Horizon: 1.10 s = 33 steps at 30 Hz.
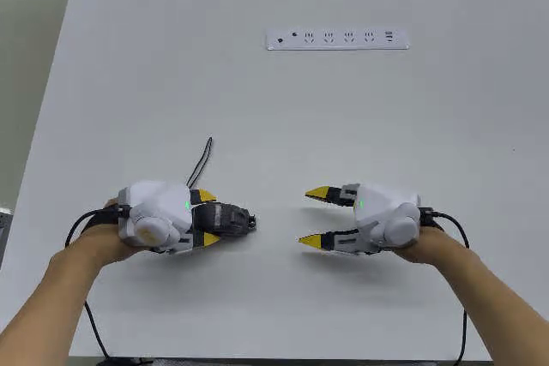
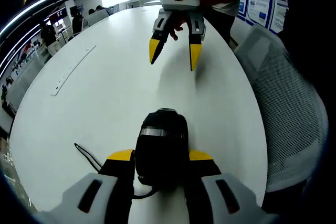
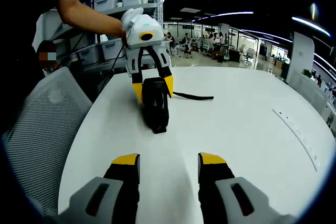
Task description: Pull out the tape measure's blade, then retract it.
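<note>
A black tape measure (image 1: 226,218) rests on the white table, and my left gripper (image 1: 206,218) is shut on its body. In the left gripper view the tape measure (image 2: 161,148) sits between the yellow-tipped fingers (image 2: 121,156), its blade end facing away. Its black wrist strap (image 1: 202,160) trails off behind. My right gripper (image 1: 314,217) stands open a short way to the right, facing the tape measure, with nothing between its jaws. The right gripper view looks at the tape measure (image 3: 156,103) from the front, held by the left gripper (image 3: 153,86). No blade is pulled out.
A white power strip (image 1: 337,38) lies at the far side of the table (image 1: 343,126). A grey mesh chair (image 3: 42,124) stands beside the table's edge. Shelves with bins and an office space lie beyond.
</note>
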Motion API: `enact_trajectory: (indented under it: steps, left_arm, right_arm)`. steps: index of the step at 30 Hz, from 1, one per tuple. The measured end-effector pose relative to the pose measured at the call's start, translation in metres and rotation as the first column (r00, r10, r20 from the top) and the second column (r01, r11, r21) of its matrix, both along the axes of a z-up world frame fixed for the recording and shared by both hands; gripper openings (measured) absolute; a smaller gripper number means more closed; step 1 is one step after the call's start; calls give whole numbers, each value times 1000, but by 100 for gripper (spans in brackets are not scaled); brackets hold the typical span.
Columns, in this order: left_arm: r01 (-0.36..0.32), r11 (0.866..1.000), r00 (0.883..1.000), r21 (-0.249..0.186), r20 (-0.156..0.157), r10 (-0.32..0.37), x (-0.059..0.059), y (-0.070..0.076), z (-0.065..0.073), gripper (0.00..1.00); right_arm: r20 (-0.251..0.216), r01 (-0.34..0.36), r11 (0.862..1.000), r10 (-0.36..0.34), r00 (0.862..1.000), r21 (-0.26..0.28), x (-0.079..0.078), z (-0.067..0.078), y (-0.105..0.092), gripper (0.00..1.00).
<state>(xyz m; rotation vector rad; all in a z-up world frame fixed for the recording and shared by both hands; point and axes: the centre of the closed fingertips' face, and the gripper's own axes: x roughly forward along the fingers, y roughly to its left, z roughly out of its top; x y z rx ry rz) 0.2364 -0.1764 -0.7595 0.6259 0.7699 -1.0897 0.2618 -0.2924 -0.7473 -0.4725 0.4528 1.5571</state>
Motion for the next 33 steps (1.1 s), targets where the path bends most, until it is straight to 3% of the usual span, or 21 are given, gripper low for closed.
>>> enact_trajectory:
  steps: [33]
  left_arm:
    - [-18, 999, 1000, -28, -4, 18, -1, 1, -1, 31]
  right_arm:
    - [-42, -103, 995, 102, 994, -7, -15, -27, 56, 35]
